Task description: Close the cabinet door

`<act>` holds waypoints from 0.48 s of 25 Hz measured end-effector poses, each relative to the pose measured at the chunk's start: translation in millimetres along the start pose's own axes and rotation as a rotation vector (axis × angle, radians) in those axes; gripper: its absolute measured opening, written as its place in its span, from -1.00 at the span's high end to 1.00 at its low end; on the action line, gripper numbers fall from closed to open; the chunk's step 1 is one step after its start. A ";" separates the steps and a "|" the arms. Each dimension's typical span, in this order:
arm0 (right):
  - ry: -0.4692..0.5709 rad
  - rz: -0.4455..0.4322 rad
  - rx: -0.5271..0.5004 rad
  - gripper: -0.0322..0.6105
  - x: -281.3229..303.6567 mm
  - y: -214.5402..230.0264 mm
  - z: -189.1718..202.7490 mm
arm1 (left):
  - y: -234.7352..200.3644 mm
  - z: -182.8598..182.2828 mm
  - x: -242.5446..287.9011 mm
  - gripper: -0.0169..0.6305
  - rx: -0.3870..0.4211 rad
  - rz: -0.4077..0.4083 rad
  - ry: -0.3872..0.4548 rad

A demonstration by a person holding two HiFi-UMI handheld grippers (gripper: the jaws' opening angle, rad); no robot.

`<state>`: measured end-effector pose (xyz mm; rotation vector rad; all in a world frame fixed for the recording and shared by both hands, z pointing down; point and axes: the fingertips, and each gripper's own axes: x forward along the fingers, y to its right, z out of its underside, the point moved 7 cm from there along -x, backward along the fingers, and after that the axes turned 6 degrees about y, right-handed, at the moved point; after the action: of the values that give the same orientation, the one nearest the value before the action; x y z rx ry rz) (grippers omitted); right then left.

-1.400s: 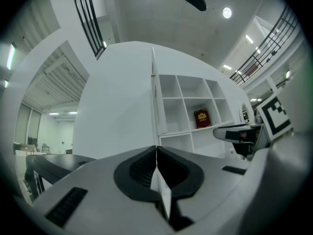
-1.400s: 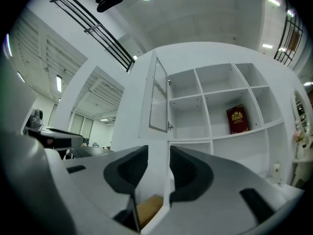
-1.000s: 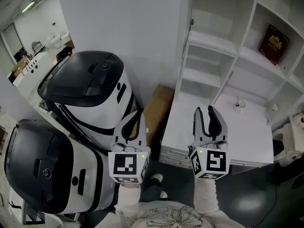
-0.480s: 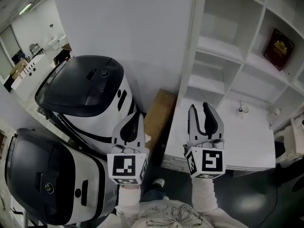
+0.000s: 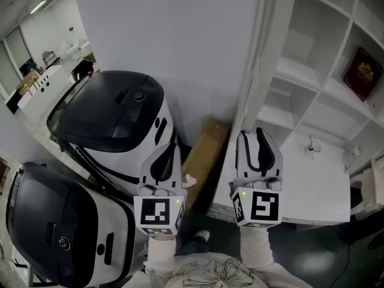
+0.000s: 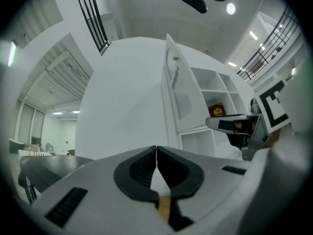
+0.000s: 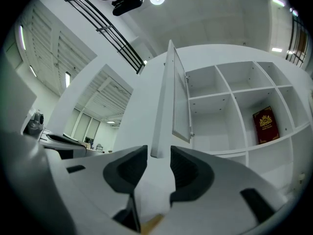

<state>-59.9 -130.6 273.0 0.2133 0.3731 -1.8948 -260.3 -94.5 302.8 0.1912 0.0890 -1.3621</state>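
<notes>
The white cabinet door point(image 5: 257, 65) stands open and shows edge-on, running down from the top of the head view. Behind it to the right are the cabinet's open shelves point(image 5: 312, 77). My right gripper point(image 5: 256, 135) is open with a narrow gap and nothing in it, its tips just below the door's lower end. In the right gripper view the door's edge point(image 7: 167, 102) lines up beyond the gap of that gripper point(image 7: 159, 153), apart from it. My left gripper point(image 5: 169, 149) is shut and empty, left of the door point(image 6: 177, 89).
Two black-topped white machines point(image 5: 117, 110) point(image 5: 51, 221) crowd the left. A cardboard box point(image 5: 207, 152) leans against the wall between them and the cabinet. A red book point(image 5: 363, 71) stands on a shelf, and a small cup point(image 5: 313, 147) sits on the lower white top.
The view has shifted left, so the door and shelves sit further right in the picture. Both grippers have come nearer the door's lower end. Their jaws are unchanged.
</notes>
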 end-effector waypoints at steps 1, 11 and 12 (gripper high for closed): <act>0.002 0.001 0.000 0.49 2.3 -1.3 0.3 | -2.3 0.2 1.0 0.93 0.001 -0.003 0.000; 0.022 0.061 -0.018 0.64 11.4 -5.4 2.4 | -13.5 10.2 8.8 0.93 -0.010 0.001 -0.013; 0.023 0.065 -0.018 0.64 11.5 -5.6 2.5 | -13.8 11.2 10.0 0.93 -0.012 0.003 -0.013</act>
<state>-69.0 -139.9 272.5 0.2323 0.3938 -1.8261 -272.2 -108.9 310.9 0.1719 0.0858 -1.3592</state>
